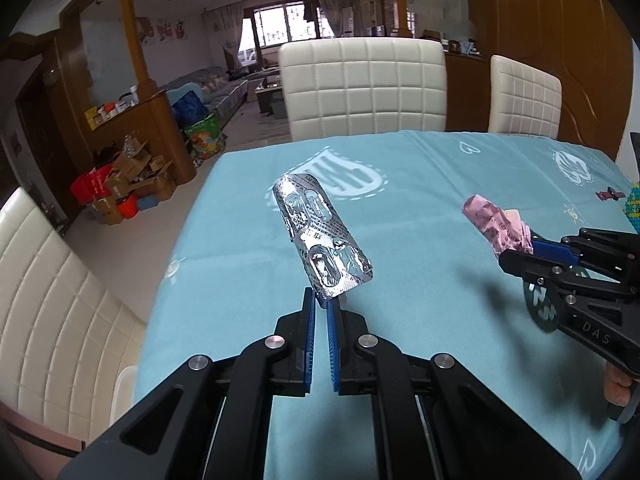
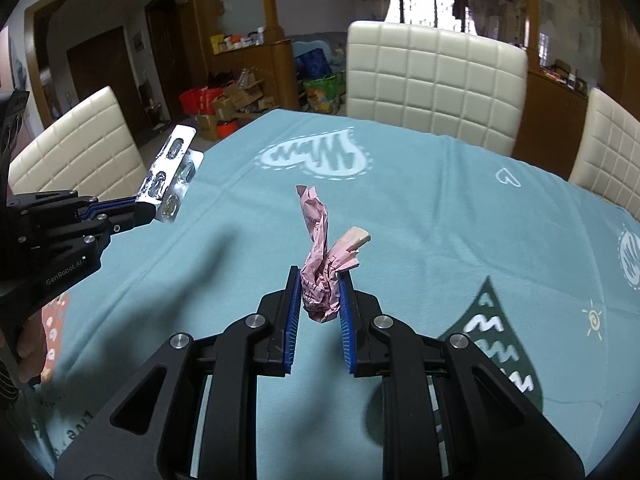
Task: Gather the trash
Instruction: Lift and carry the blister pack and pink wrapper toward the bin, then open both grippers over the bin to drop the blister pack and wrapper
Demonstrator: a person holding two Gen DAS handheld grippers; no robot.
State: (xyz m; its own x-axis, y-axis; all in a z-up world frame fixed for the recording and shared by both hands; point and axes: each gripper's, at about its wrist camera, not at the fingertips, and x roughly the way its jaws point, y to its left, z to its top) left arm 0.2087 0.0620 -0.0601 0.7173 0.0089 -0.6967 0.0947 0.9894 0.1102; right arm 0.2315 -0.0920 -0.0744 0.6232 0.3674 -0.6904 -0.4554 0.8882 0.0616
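Left wrist view shows the left gripper (image 1: pixel 321 300) pinching the near end of a silver pill pack (image 1: pixel 322 236); its blue pads are pressed tight on the foil; the pack sticks up toward 11 o'clock, in the air over the blue tablecloth (image 1: pixel 420 184); at 3 o'clock the right gripper (image 1: pixel 516 250) holds a crumpled pink paper (image 1: pixel 496 222), which pokes out toward 10 o'clock; a hand shows under that gripper at the right edge; white chairs (image 1: pixel 362 88) stand at 12 o'clock behind the table.

Right wrist view shows the right gripper (image 2: pixel 319 292) squeezing the pink paper (image 2: pixel 320 264) between its blue pads, which stand a little apart with the wad filling the gap; the paper rises toward 12 o'clock, above the tablecloth (image 2: pixel 440 208); at 9 o'clock the left gripper (image 2: pixel 154 210) holds the pill pack (image 2: pixel 172 172), tilted toward 1 o'clock.
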